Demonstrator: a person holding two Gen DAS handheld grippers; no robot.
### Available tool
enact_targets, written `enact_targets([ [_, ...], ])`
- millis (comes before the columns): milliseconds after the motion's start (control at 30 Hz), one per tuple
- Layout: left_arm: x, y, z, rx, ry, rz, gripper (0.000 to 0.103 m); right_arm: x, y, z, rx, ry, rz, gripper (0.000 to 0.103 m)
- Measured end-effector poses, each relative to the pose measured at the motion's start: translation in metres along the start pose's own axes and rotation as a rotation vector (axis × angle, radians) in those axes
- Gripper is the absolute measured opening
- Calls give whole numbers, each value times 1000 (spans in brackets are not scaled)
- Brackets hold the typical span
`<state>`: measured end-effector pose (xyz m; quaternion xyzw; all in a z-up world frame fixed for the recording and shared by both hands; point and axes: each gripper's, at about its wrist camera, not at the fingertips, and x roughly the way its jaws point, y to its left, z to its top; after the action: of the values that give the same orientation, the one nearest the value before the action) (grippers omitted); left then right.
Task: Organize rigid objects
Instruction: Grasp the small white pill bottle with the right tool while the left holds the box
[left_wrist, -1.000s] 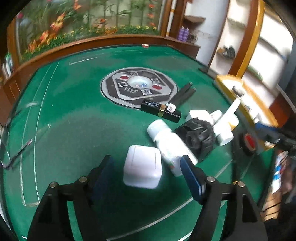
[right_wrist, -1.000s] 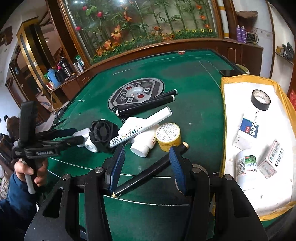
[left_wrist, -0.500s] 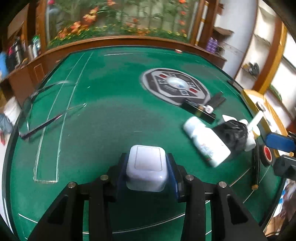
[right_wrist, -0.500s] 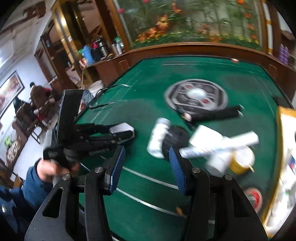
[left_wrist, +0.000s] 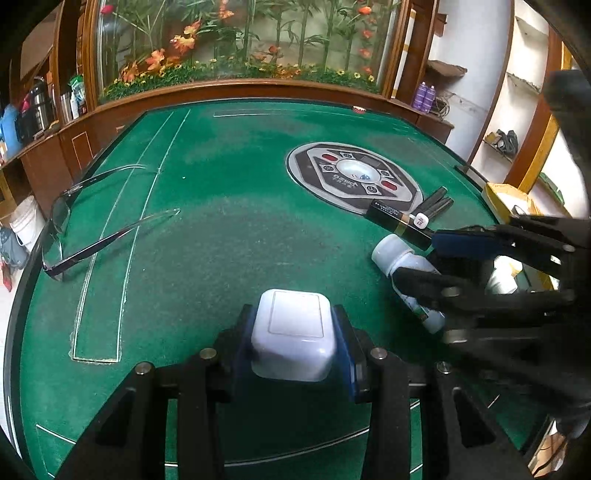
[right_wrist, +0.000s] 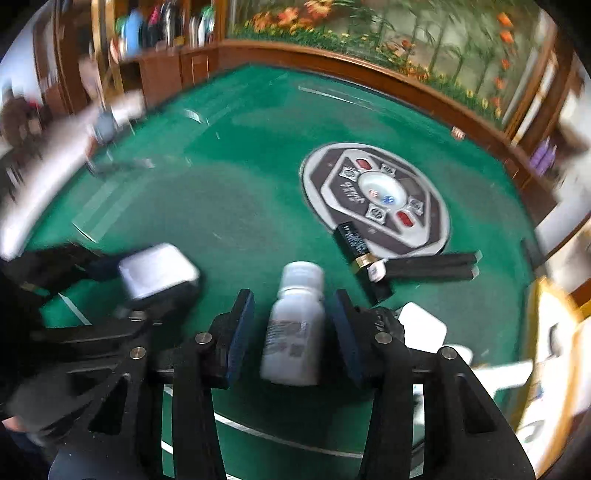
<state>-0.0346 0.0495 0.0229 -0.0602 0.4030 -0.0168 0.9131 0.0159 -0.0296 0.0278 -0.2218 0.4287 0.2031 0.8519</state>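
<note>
Tabletop (left_wrist: 229, 229): you are working over a green felt tabletop with pale marked lines and a wooden rim.
Centre panel (left_wrist: 354, 181): a grey and black octagonal control disc sits in the middle of the felt, with red buttons around a pale dome.
Eyeglasses (left_wrist: 74, 236): a thin-framed pair lies open near the left edge in your left wrist view, well apart from everything else.
Left tongs (left_wrist: 295, 332): your left tongs have both blue pads pressed flat on the sides of the white box, so the grip is firm and narrow.
Right tongs (right_wrist: 291, 325): your right tongs are closing, with the white bottle lying between the blue pads; a gap shows on each side, so the pads are not yet on it.
White box (left_wrist: 291, 332): a rounded white box with a square panel on its top face, held low over the near felt.
White bottle (right_wrist: 295, 325): a capped pill bottle lying on its side, cap pointing toward the centre panel.
Black tube (right_wrist: 358, 251): a black cosmetic tube with a gold band lies at the edge of the centre panel, just beyond the bottle.
Black markers (right_wrist: 432, 267): two dark pens lie side by side, touching the tube's end.
</note>
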Motion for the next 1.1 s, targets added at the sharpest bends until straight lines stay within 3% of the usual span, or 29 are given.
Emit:
enact_targets([
  [67,0,1,-1,1,-1,-1,41,7,3,3,-27,13,-43,44],
  [133,0,-3,-1,21,-6,18,41,16,0,1,-19,64,7,40],
  [200,0,-5,-1,31,-9,26,41,17,1,0,-40,60,-1,36],
  [500,-11,-11,0,51,-76,42,41,-22,-13,-28,101,-104,173,34],
  [900,-26,-23,0,87,-157,208,40,-47,-25,-37,140,-181,185,34],
  [1100,-32,-30,1,113,-177,234,40,-53,-27,-42,135,-196,164,34],
])
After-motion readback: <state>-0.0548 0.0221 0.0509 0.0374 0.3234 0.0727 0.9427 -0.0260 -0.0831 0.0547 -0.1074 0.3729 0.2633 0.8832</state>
